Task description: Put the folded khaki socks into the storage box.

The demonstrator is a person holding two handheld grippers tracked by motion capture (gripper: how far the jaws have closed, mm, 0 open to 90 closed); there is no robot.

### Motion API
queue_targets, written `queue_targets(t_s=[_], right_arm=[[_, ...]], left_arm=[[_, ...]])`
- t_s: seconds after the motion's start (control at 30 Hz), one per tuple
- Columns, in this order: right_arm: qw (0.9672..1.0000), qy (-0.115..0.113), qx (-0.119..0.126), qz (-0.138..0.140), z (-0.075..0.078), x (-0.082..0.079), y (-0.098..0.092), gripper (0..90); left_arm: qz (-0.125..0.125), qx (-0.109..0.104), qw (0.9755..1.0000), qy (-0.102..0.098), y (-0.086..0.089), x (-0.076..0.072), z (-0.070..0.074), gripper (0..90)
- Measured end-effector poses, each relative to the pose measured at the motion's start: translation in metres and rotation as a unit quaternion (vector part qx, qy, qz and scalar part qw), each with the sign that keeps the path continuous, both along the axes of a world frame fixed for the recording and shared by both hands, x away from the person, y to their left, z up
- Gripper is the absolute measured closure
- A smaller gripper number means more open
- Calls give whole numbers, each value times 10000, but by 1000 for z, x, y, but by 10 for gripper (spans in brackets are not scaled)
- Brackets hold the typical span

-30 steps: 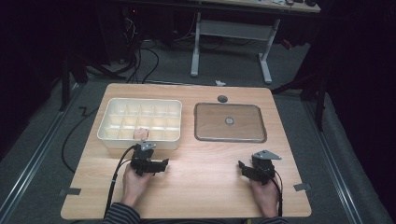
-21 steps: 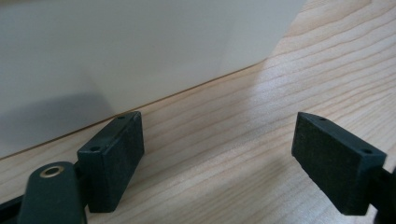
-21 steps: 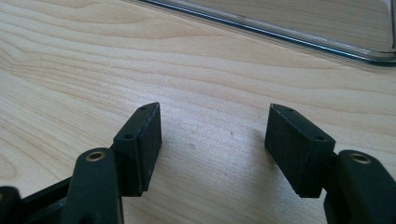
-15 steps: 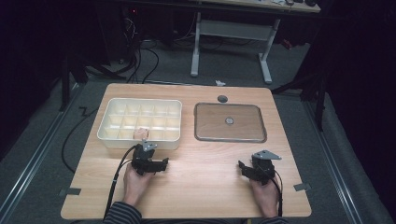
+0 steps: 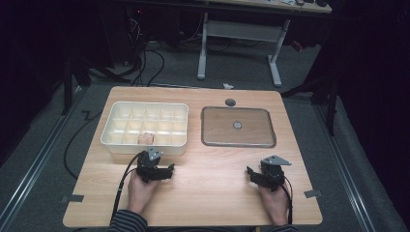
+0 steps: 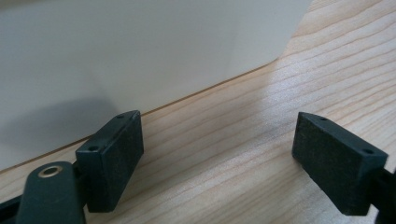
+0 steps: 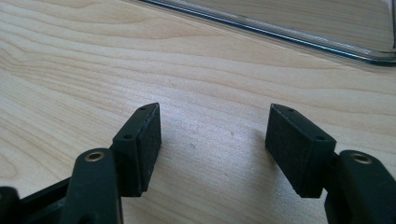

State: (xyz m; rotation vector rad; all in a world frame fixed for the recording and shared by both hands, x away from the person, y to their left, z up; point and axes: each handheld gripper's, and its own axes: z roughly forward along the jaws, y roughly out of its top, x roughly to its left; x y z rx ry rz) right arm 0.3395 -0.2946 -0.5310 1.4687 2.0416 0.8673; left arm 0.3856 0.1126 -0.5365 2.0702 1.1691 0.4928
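A cream compartment box (image 5: 118, 136) sits on the left half of the wooden table (image 5: 208, 193), with a small pale pink object (image 5: 146, 138) in one front cell. A clear flat lid (image 5: 238, 126) lies on the right half. My left gripper (image 5: 159, 168) rests on the table just in front of the box, open and empty; its own view has the box's cream wall (image 6: 140, 56) close ahead of the left gripper (image 6: 219, 158). My right gripper (image 5: 256, 175) rests near the front right, open and empty; the lid's edge (image 7: 289, 35) runs beyond the right gripper (image 7: 212, 149).
A small dark round object (image 5: 230, 102) lies near the table's far edge. A white desk frame (image 5: 241, 34) and cables (image 5: 145, 63) occupy the floor beyond the table. Bare wood stretches between my two hands.
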Motion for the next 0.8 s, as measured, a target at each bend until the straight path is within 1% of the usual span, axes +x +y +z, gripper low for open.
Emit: queue_targets(t_s=[0.8], right_arm=[[10000,4,-14,23,0,0,1,357]], left_arm=[[29,-12,10000,2,0,0,0,171]])
